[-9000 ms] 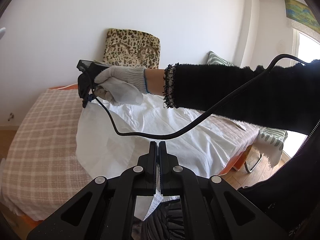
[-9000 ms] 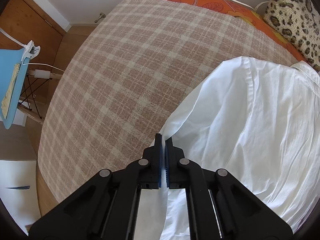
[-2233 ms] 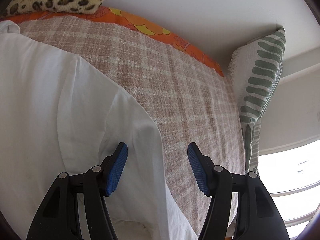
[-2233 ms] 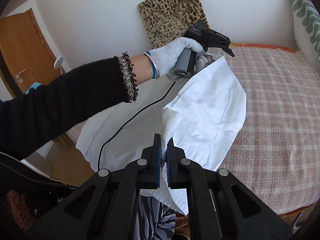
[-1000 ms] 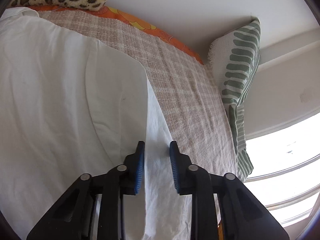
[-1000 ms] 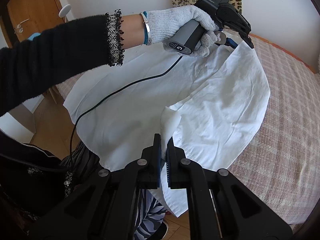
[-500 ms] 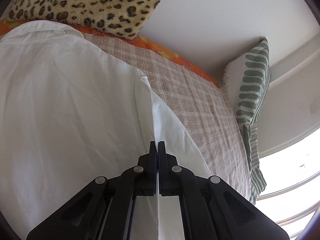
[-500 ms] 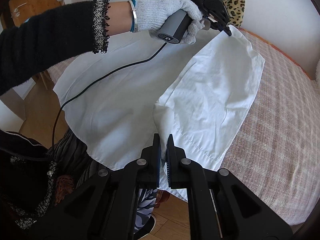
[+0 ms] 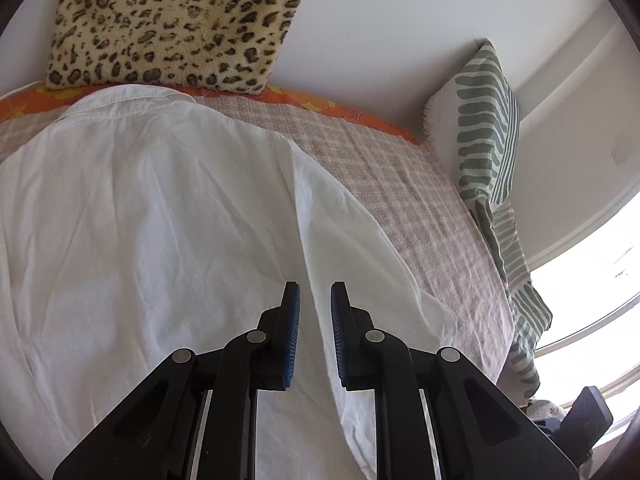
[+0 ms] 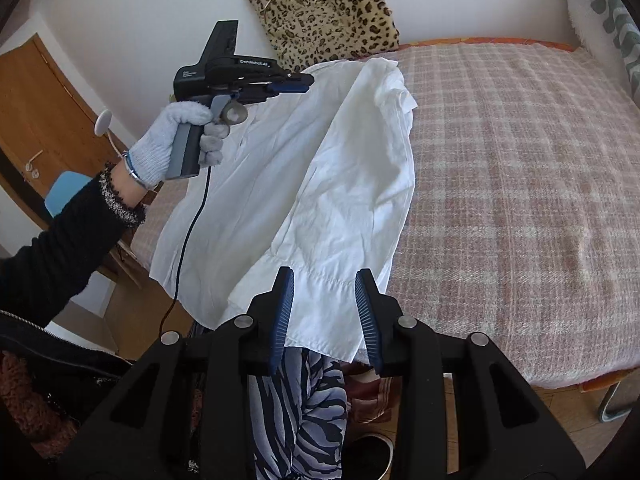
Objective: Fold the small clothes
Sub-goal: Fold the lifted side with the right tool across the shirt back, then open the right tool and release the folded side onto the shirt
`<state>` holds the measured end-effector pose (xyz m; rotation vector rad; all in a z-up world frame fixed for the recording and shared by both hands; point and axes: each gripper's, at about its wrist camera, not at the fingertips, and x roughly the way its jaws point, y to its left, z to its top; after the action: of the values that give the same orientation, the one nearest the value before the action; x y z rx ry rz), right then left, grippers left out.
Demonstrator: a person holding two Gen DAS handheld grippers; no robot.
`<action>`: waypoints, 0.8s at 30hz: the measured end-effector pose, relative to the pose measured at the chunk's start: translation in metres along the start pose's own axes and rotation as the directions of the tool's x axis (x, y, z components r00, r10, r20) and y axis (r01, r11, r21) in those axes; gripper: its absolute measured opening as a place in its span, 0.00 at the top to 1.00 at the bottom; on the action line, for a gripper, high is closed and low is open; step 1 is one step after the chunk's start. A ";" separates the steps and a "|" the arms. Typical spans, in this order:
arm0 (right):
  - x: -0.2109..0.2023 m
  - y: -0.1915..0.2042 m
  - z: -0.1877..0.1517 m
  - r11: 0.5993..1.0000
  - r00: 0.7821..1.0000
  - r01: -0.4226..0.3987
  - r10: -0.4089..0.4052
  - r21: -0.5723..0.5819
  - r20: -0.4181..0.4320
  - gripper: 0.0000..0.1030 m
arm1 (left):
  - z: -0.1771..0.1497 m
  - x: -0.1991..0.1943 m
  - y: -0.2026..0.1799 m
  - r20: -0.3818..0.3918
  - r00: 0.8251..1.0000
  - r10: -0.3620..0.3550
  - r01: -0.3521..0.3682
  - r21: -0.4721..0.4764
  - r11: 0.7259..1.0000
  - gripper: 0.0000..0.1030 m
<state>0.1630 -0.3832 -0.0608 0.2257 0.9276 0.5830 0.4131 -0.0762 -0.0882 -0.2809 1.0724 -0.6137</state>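
On the plaid bed (image 10: 520, 160), the soft, light white shirt (image 10: 340, 184) is released; both the left tongs (image 9: 311, 320) and the right tongs (image 10: 325, 312) have just been opening and are seen empty; its hem is best pinched at the bed's near edge.

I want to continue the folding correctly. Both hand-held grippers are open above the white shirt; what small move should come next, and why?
Probably bring the left hand-held gripper across to the unfolded side of the white shirt. One side panel already lies folded over, and both it and the right hand-held gripper have just opened, holding nothing.

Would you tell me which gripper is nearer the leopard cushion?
Left. The left gripper hangs above the shirt near the leopard cushion; the right gripper is over the hem.
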 end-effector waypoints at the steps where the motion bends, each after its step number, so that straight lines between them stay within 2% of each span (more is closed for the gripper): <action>1: 0.002 -0.001 0.001 1.000 1.000 0.010 -0.010 0.010 0.004 0.67 | -0.008 -0.008 -0.002 -0.009 1.000 -0.003 0.003 0.004 1.000 0.87; 4: 0.014 -0.004 -0.001 0.999 1.000 0.020 -0.020 0.033 -0.019 0.67 | -0.029 -0.038 -0.002 -0.016 0.999 -0.031 0.031 -0.013 0.999 0.87; 7: 0.024 -0.005 -0.008 0.999 0.999 0.036 -0.035 0.029 -0.038 0.67 | -0.053 -0.065 -0.004 -0.022 0.999 -0.042 0.042 -0.015 0.999 0.79; 8: 0.028 -0.003 -0.011 0.999 0.998 0.042 -0.041 0.023 -0.043 0.67 | -0.062 -0.071 -0.006 -0.027 0.999 -0.035 0.035 -0.007 0.999 0.76; 12: 0.038 0.007 -0.021 0.996 0.995 0.085 -0.085 -0.007 -0.057 0.67 | -0.100 -0.082 -0.019 -0.062 0.997 -0.049 0.049 0.005 0.999 0.75; 13: 0.040 0.009 -0.022 0.995 0.993 0.101 -0.101 -0.014 -0.062 0.67 | -0.109 -0.082 -0.022 -0.071 0.995 -0.067 0.067 -0.001 0.998 0.72; 15: 0.043 0.013 -0.026 0.990 0.989 0.133 -0.135 -0.036 -0.064 0.67 | -0.127 -0.079 -0.030 -0.092 0.990 -0.108 0.106 -0.021 0.994 0.57; 18: 0.045 0.014 -0.029 0.987 0.986 0.152 -0.155 -0.043 -0.067 0.67 | -0.152 -0.065 -0.043 -0.125 0.973 -0.193 0.187 -0.064 0.980 0.55; 22: 0.043 0.011 -0.023 0.984 0.983 0.173 -0.174 -0.034 -0.048 0.67 | -0.176 -0.033 -0.056 -0.190 0.935 -0.300 0.272 -0.159 0.949 0.55; 23: 0.043 0.009 -0.020 0.984 0.983 0.176 -0.177 -0.030 -0.042 0.67 | -0.180 -0.025 -0.059 -0.202 0.928 -0.314 0.282 -0.171 0.944 0.55; 24: 0.042 0.007 -0.015 0.984 0.983 0.177 -0.177 -0.024 -0.036 0.67 | -0.183 -0.019 -0.063 -0.213 0.930 -0.301 0.269 -0.165 0.949 0.55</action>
<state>0.1675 -0.3550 -0.0957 0.1120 0.9665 0.4335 0.2242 -0.1011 -0.1279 -0.4964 1.3169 -0.8538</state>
